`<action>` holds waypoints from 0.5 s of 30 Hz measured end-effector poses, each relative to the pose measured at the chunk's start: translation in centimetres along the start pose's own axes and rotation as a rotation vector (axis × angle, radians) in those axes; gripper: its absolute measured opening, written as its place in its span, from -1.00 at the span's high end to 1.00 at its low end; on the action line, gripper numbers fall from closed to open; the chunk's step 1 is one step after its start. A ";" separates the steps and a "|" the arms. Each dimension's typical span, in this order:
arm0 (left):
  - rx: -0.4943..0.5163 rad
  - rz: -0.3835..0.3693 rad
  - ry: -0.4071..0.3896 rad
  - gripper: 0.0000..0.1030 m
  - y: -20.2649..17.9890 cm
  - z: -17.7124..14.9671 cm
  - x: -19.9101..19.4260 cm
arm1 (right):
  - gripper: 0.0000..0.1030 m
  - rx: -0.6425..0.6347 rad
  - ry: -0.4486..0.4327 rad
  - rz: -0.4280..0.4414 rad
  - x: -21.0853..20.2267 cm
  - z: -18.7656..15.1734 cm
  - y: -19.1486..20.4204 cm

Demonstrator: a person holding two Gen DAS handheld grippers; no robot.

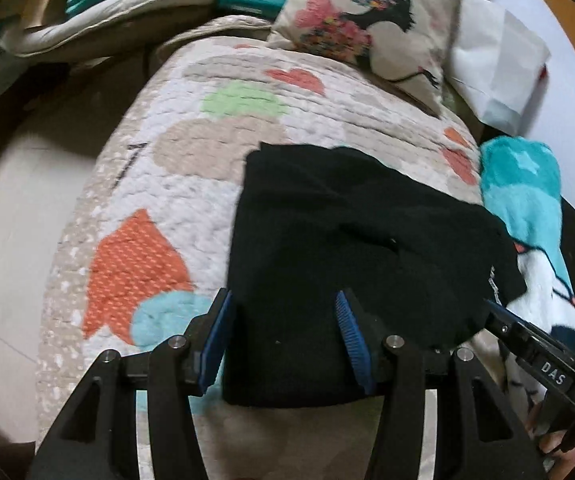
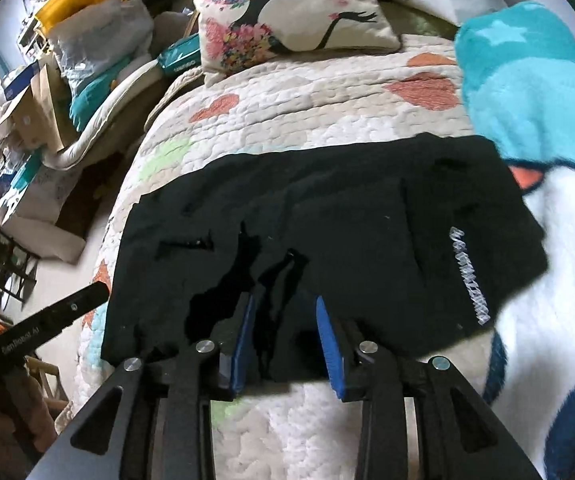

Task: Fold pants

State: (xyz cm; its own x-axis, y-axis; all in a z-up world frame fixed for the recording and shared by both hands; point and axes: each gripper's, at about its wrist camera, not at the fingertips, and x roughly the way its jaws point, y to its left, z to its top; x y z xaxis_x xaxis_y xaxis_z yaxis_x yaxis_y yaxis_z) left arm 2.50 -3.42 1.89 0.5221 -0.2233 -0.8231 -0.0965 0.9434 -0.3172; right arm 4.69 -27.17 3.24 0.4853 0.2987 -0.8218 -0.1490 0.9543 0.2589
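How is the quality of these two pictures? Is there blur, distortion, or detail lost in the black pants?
Left wrist view: strong fisheye bending, dark corners, motion blur on the floral pillow; the black pants read as a nearly featureless dark mass. Right wrist view: same curvature, sharper on the pillow; the pants show some folds and white lettering, though that lettering is too smeared to read; the turquoise blanket is blurred.

left hand-held gripper (image 1: 285, 344): black links, blue ribbed pads, silver pivot pins | right hand-held gripper (image 2: 287, 344): same
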 end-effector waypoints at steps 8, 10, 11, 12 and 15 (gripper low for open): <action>0.033 0.000 -0.005 0.00 1.0 -1.3 0.8 | 0.32 -0.163 0.032 0.111 0.5 -2.7 3.4; 0.019 -0.025 0.001 0.00 1.3 -1.2 0.7 | 0.32 -0.221 0.026 0.074 1.0 -3.0 4.3; 0.013 -0.034 0.001 0.00 1.3 -1.1 0.7 | 0.32 -0.235 0.018 0.067 1.2 -3.0 4.5; 0.008 -0.042 0.003 0.00 1.3 -1.1 0.7 | 0.33 -0.238 0.016 0.070 1.4 -2.9 4.6; -0.015 -0.061 0.011 0.00 1.7 -1.0 0.8 | 0.37 -0.257 0.026 0.057 1.8 -3.1 4.8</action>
State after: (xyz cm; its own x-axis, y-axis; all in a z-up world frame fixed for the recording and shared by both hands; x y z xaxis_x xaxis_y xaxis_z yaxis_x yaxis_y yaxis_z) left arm 1.94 -2.27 0.24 0.5181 -0.2834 -0.8070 -0.0774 0.9241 -0.3742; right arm 2.21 -22.01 1.42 0.4479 0.3493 -0.8231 -0.3910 0.9044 0.1710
